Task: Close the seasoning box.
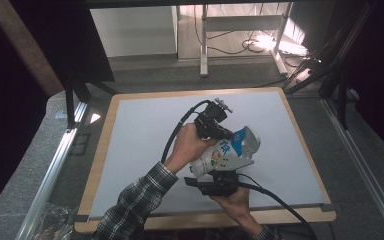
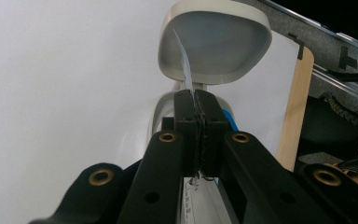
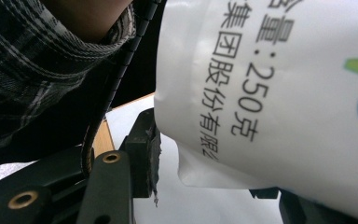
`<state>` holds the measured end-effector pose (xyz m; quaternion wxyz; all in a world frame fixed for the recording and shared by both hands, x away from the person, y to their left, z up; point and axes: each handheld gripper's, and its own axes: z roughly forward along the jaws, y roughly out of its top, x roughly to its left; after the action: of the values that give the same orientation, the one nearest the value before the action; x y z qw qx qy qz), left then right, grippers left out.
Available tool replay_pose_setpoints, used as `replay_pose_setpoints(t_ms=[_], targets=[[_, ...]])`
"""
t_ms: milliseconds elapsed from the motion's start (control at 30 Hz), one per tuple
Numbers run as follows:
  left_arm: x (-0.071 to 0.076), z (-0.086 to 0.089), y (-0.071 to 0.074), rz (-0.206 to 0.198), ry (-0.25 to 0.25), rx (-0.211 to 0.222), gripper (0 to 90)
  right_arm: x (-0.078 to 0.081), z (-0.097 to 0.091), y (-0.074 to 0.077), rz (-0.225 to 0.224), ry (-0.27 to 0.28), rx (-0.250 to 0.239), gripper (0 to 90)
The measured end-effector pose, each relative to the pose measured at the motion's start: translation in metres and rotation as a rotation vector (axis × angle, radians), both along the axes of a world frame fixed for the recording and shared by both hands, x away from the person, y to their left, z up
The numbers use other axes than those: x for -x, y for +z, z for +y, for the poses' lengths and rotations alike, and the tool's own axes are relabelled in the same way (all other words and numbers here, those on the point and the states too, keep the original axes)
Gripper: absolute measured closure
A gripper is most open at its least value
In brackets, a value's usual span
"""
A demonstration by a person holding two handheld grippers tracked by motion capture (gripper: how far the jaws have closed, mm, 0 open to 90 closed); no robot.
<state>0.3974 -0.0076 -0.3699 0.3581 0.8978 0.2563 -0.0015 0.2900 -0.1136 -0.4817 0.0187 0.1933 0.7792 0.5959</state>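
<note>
A white pouch with blue and green print is held tilted over the grey mat, its top end toward a pale grey bowl. My left gripper is shut on the pouch's top edge. In the left gripper view the jaws pinch a thin film strip that rises in front of the bowl. My right gripper grips the pouch's lower end from below. In the right gripper view the printed pouch sits between the jaws, hiding the right pad.
The mat lies on a wooden-edged table with bare mat all around the hands. Metal rails run along both sides. A desk frame and cables stand on the floor behind. A plaid sleeve is close to the right gripper.
</note>
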Motion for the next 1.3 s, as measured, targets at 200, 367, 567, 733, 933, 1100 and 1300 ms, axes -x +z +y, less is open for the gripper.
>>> replay_pose_setpoints(t_ms=[200, 367, 567, 733, 933, 1100, 1300], targets=[[-0.0004, -0.0008, 0.0001, 0.001, 0.001, -0.001, 88.5, 0.0, 0.0001, 0.0003, -0.001, -0.001, -0.003, 53.0], [-0.0008, -0.0011, 0.0005, 0.003, 0.002, -0.003, 88.5, -0.0002, 0.0002, 0.0007, -0.004, -0.002, -0.004, 52.9], [-0.0008, -0.001, 0.0006, 0.004, 0.002, -0.004, 88.5, 0.0002, 0.0004, 0.0011, 0.0, 0.0, -0.005, 52.8], [-0.0014, -0.0008, 0.0007, 0.004, -0.003, -0.009, 88.4, 0.0001, 0.0004, 0.0012, 0.001, 0.001, -0.006, 52.8], [-0.002, -0.001, 0.0003, 0.008, -0.001, -0.008, 88.4, 0.0, 0.0006, 0.0013, 0.004, 0.001, -0.007, 52.7], [-0.0023, -0.0014, 0.0, 0.011, 0.002, -0.007, 88.4, -0.0001, 0.0007, 0.0014, 0.003, 0.001, -0.007, 52.7], [-0.0029, -0.0013, 0.0, 0.012, 0.0, -0.013, 88.4, 0.0, 0.0008, 0.0017, 0.006, 0.001, -0.007, 52.7]])
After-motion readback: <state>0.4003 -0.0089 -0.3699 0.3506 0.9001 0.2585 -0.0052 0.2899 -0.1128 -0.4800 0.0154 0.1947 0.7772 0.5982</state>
